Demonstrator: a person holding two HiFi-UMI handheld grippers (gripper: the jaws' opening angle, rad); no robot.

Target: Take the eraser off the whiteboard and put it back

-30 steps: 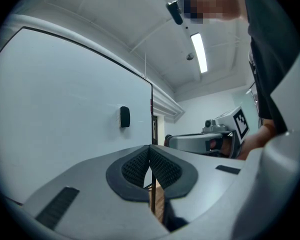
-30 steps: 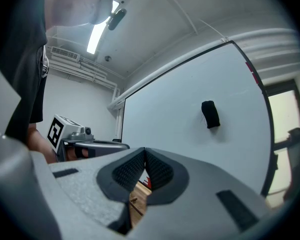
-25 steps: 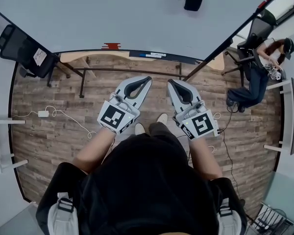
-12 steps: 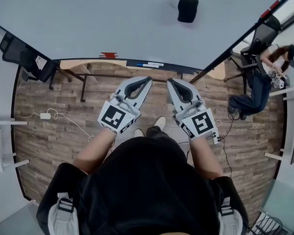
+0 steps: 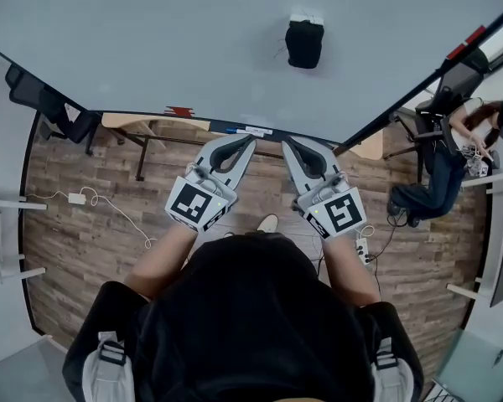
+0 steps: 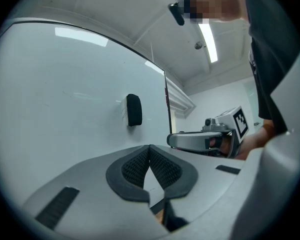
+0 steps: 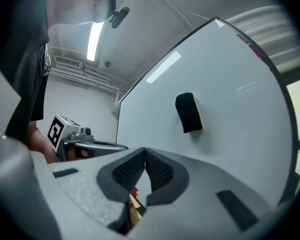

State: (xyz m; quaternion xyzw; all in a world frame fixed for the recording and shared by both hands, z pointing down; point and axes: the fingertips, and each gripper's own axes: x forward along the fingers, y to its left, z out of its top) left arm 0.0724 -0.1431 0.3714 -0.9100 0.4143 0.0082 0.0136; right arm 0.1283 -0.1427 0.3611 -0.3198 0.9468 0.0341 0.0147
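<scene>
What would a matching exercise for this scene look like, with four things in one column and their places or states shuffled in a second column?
Column one:
1. eraser
2. right gripper
3. power strip
4. office chair

Column two:
A. lying on the wooden floor, cable attached
B. jaws together, nothing between them
C. stuck on the whiteboard
D. standing by the whiteboard's left end

Pairs: 1-C, 2-B, 3-A, 4-D
</scene>
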